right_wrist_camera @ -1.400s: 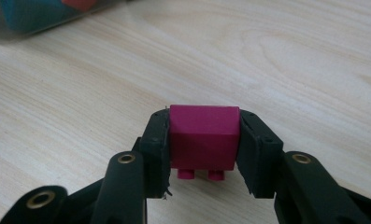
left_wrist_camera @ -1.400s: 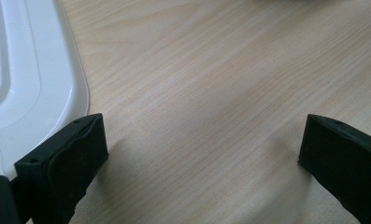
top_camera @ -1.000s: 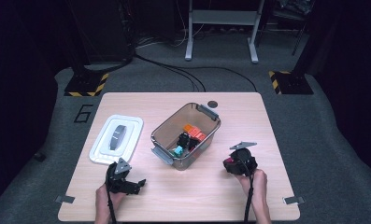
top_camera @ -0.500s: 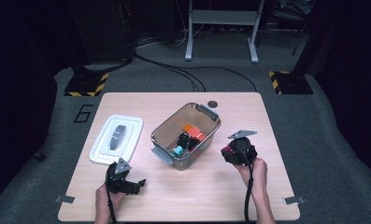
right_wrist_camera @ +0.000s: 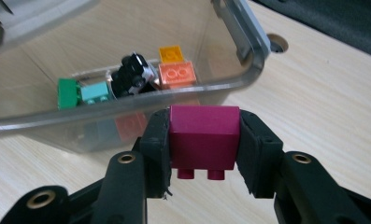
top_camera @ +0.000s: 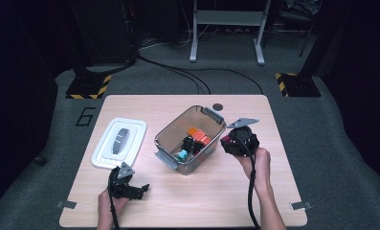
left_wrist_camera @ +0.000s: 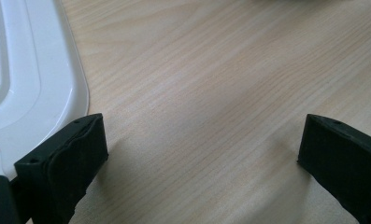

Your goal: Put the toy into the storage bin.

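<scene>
In the high view a light wooden bench [top_camera: 187, 201] fills the middle of the frame, and a clear plastic rectangular bin with grey latch handles [top_camera: 171, 132] sits at its centre, turned at an angle. Left of the bin, apart from it, lies a flat white plastic lid [top_camera: 130, 143] with a grey handle on top. The right hand-held gripper [top_camera: 228, 143] is at right of centre, just beside the bin's right wall, with the person's right hand [top_camera: 258, 163] behind it. In the right gripper view its jaws are closed on a magenta plastic building brick [right_wrist_camera: 204, 135], studs pointing down, held just outside the bin's near rim. Inside the bin lie an orange brick [right_wrist_camera: 177, 73], a yellow brick [right_wrist_camera: 170, 53], a green brick [right_wrist_camera: 67, 92], a teal brick [right_wrist_camera: 96, 92] and a black-and-white piece [right_wrist_camera: 132, 72] that is too small to identify. The left hand-held gripper [top_camera: 142, 189] sits low at the lower left of the high view, near the bench's front edge and below the lid. In the left gripper view its jaws stand wide apart with bare wood between them, and the white lid's corner sits at the upper left.
</scene>
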`<state>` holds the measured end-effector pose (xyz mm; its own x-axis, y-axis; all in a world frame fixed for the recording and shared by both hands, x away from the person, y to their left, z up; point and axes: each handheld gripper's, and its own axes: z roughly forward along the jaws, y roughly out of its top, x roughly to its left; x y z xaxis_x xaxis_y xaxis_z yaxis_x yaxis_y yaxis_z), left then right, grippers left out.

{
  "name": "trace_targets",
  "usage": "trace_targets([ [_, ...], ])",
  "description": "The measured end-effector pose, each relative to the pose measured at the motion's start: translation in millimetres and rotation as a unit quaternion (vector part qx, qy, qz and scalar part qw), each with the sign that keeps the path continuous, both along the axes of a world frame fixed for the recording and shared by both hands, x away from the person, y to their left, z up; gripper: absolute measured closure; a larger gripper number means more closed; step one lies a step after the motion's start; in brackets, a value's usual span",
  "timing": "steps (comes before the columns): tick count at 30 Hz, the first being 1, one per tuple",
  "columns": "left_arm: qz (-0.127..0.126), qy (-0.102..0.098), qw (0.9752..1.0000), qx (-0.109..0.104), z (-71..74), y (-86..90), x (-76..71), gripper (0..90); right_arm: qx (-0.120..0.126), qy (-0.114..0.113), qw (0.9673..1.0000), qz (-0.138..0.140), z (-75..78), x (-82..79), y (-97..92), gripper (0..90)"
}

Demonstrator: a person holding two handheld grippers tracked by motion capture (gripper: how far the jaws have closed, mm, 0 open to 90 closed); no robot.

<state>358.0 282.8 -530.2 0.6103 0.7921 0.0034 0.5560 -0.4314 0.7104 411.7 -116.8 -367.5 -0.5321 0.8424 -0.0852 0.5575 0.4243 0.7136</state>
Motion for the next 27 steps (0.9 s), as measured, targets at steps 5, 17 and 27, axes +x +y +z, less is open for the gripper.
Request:
trace_targets([
  [5,0.000,0.000,1.0000,-0.001,-0.1,0.0,0.1,1.3,0.002,-0.005,0.9999,0.012,9.5,3.9,12.0,58.3],
  [17,0.000,0.000,1.0000,0.000,0.0,0.0,0.0,1.3,0.012,-0.009,0.9971,0.075,17.1,10.8,47.8,58.2],
  [27,0.000,0.000,1.0000,0.000,0.0,0.0,0.0,1.4,0.030,0.024,0.9922,0.119,5.3,9.3,73.7,58.2],
])
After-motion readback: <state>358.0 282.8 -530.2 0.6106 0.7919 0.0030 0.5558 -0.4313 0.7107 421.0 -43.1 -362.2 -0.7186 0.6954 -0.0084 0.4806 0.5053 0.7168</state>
